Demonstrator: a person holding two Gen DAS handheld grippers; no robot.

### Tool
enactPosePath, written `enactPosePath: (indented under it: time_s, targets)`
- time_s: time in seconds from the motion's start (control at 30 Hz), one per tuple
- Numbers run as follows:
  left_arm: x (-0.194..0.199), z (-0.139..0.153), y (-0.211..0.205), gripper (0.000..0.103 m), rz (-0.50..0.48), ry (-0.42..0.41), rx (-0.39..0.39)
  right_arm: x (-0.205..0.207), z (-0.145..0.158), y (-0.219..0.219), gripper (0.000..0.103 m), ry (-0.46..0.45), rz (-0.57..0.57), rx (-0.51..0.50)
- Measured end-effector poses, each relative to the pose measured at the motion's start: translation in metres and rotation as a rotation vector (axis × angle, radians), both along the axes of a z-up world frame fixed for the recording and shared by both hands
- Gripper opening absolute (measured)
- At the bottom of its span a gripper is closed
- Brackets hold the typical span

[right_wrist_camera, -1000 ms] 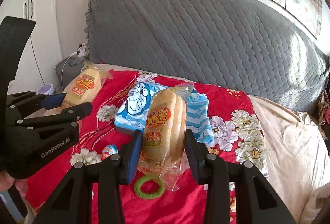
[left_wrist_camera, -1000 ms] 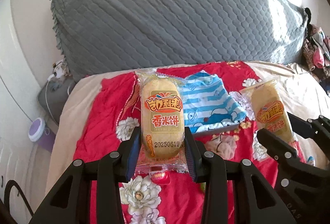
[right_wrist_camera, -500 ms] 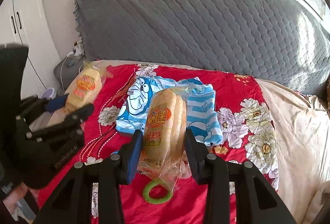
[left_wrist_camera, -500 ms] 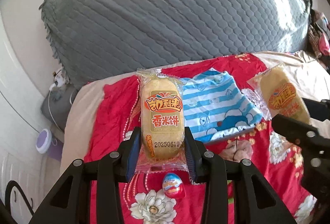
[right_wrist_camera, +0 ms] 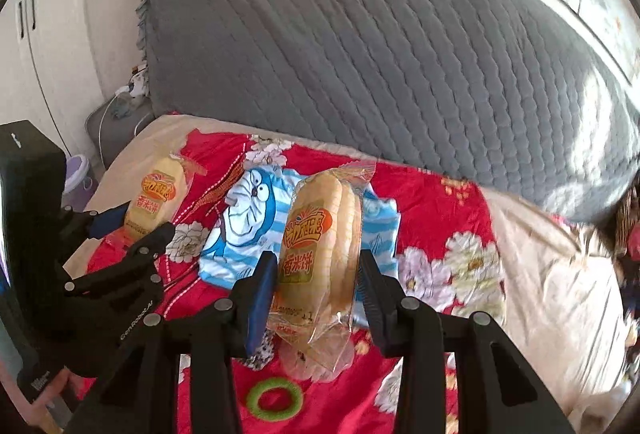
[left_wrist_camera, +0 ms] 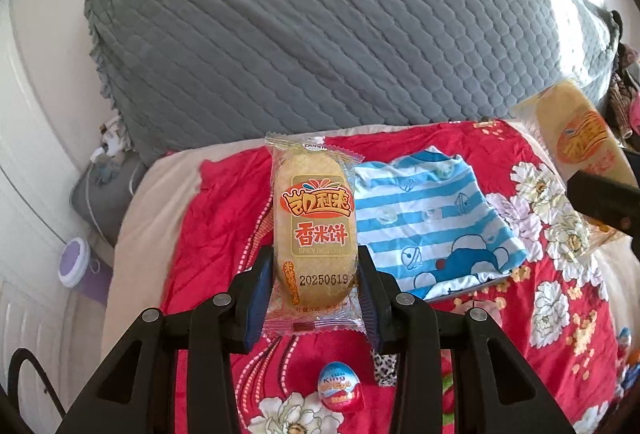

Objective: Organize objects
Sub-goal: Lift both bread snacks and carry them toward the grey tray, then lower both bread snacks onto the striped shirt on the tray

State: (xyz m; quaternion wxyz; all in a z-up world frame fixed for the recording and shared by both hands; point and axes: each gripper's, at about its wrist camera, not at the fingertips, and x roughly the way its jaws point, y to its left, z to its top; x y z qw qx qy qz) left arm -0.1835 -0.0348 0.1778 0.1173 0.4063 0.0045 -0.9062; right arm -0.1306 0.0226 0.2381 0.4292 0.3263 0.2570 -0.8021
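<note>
Each gripper carries a yellow rice cracker packet above a bed. My left gripper (left_wrist_camera: 316,286) is shut on one packet (left_wrist_camera: 314,222), held upright with its orange label facing the camera. My right gripper (right_wrist_camera: 318,282) is shut on the other packet (right_wrist_camera: 320,246), turned edge-on so the stacked crackers show. The right gripper's packet (left_wrist_camera: 580,138) shows at the far right of the left wrist view. In the right wrist view, the left gripper (right_wrist_camera: 132,230) and its packet (right_wrist_camera: 156,194) sit at the left.
A red floral blanket (left_wrist_camera: 224,234) covers the bed, under a blue striped cartoon shirt (left_wrist_camera: 432,218). A chocolate egg (left_wrist_camera: 340,386) and a green ring (right_wrist_camera: 274,398) lie near the front. A grey quilted headboard cover (right_wrist_camera: 360,54) rises behind. A purple tub (left_wrist_camera: 74,262) stands beside the bed.
Both grippers have drifted apart over the bed with their packets still held. The chocolate egg has come into the left wrist view, and the right gripper has slid toward that view's right edge.
</note>
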Motion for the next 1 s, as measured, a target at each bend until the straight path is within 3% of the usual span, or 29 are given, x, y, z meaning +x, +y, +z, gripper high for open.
enactPosePath:
  time_s: [0.13, 0.5, 0.73, 1.0]
  targets:
    - [-0.005, 0.0, -0.006, 0.041, 0.018, 0.024, -0.014, 0.0, -0.002, 0.001, 0.041, -0.05, 0.008, -0.056]
    - [0.001, 0.013, -0.011, 0.041, 0.05, 0.035, 0.054, 0.005, 0.011, -0.006, 0.041, 0.043, 0.015, -0.107]
    - [-0.002, 0.017, -0.014, 0.041, 0.076, 0.05, 0.09, -0.003, 0.019, 0.003, 0.041, 0.025, -0.019, -0.132]
    - [-0.023, -0.012, -0.013, 0.041, 0.068, 0.06, 0.069, -0.018, 0.008, -0.007, 0.041, 0.02, 0.006, -0.17]
